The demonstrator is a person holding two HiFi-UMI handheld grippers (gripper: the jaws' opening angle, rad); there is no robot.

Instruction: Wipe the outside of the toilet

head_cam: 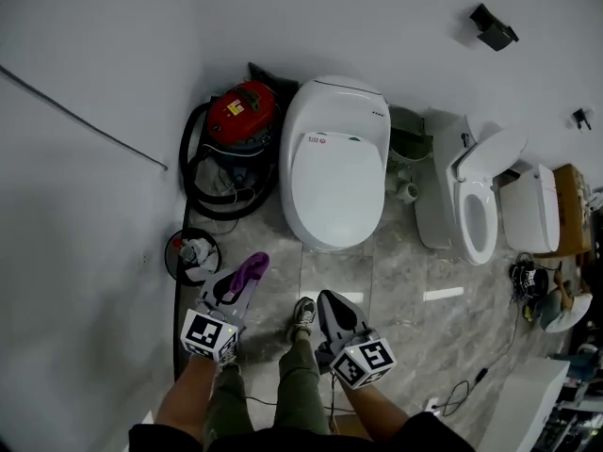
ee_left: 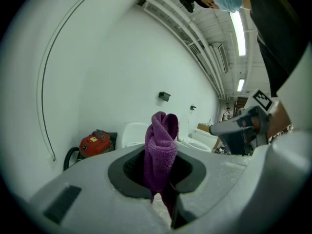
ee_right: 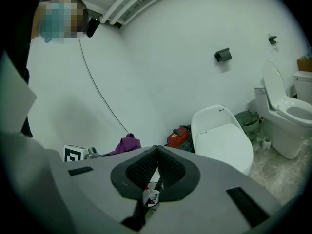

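The left hand-held gripper (head_cam: 238, 287) is clamped on a purple cloth (head_cam: 252, 267), which stands bunched and upright between its 2 dark pads (ee_left: 127, 170) and pokes out past their tips. The right hand-held gripper (head_cam: 331, 306) is closed with nothing in it, its ribbed pads (ee_right: 171, 168) meeting at the tips. Both are held low in front of the person's legs, above the marbled tile floor (head_cam: 415, 281). The white toilet (head_cam: 334, 163), lid down, stands ahead of the 2 hand-held grippers and clear of them, its back to the wall (head_cam: 358, 17). The cloth points toward the toilet's front left side without touching it. A red vacuum cleaner (head_cam: 241, 113) sits just beside the toilet on its left and a green basket (head_cam: 409, 136) on its right. Beyond the basket is an open-lidded toilet (head_cam: 476, 205).
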